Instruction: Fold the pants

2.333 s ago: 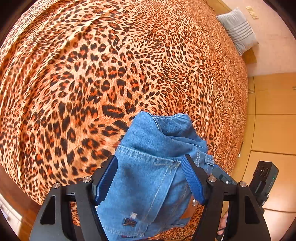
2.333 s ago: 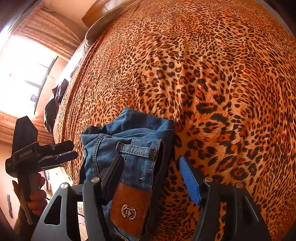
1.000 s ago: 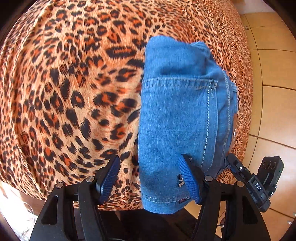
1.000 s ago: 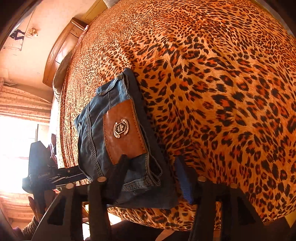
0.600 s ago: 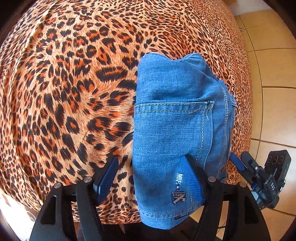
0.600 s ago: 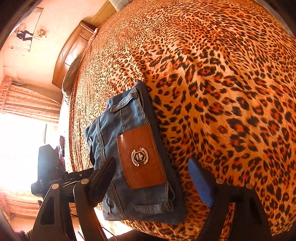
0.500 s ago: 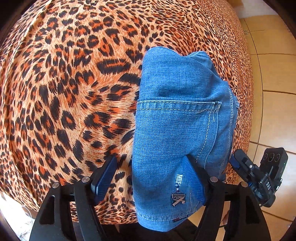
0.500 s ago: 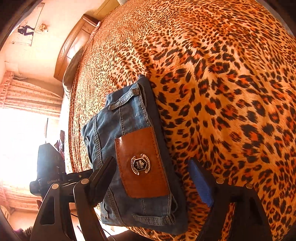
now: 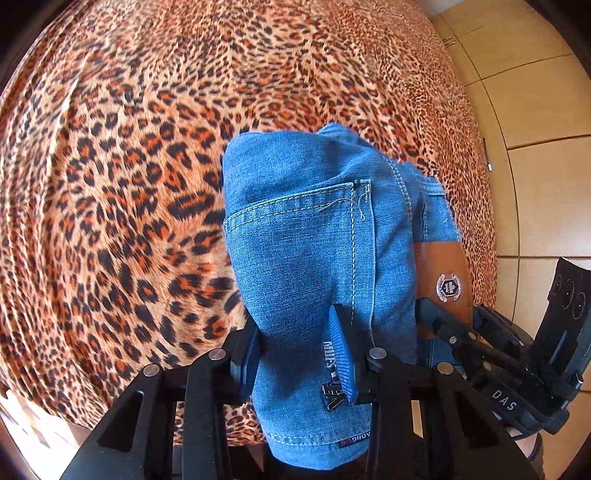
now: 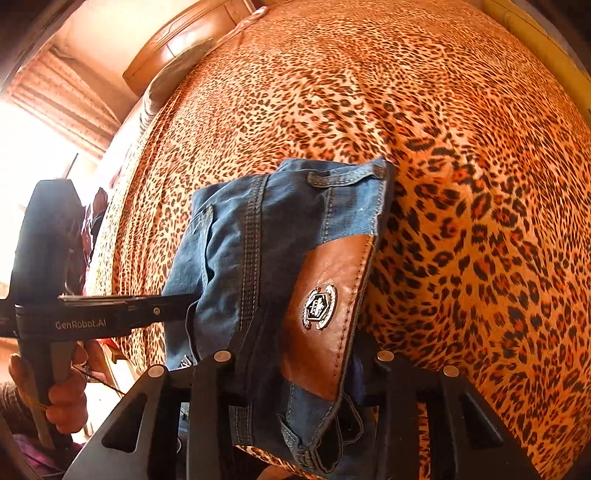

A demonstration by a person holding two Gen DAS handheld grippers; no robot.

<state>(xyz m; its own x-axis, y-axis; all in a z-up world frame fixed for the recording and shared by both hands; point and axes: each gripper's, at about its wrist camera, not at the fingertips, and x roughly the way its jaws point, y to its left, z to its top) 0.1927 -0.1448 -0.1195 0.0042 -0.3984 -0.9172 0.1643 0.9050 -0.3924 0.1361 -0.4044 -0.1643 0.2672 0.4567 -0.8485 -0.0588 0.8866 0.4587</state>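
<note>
The folded blue denim pants point(image 9: 306, 240) lie in a thick bundle at the near edge of the leopard-print bed point(image 9: 129, 166). My left gripper point(image 9: 297, 350) is shut on the bundle's near end, by the back pocket. My right gripper point(image 10: 295, 365) is shut on the waistband end with the brown leather patch point(image 10: 328, 295). In the left wrist view the right gripper point(image 9: 491, 350) shows at the patch point(image 9: 443, 277). In the right wrist view the left gripper point(image 10: 110, 314) reaches into the bundle from the left.
The bed edge runs just under both grippers, with tiled floor point(image 9: 539, 147) beyond it on the right. A wooden headboard point(image 10: 184, 33) and a pillow point(image 10: 166, 85) lie at the far end of the bed. A bright window point(image 10: 29, 155) is at the left.
Both grippers were open around the bundle half a second ago; both have now closed on it. The bundle's near end has lifted slightly off the bed edge.
</note>
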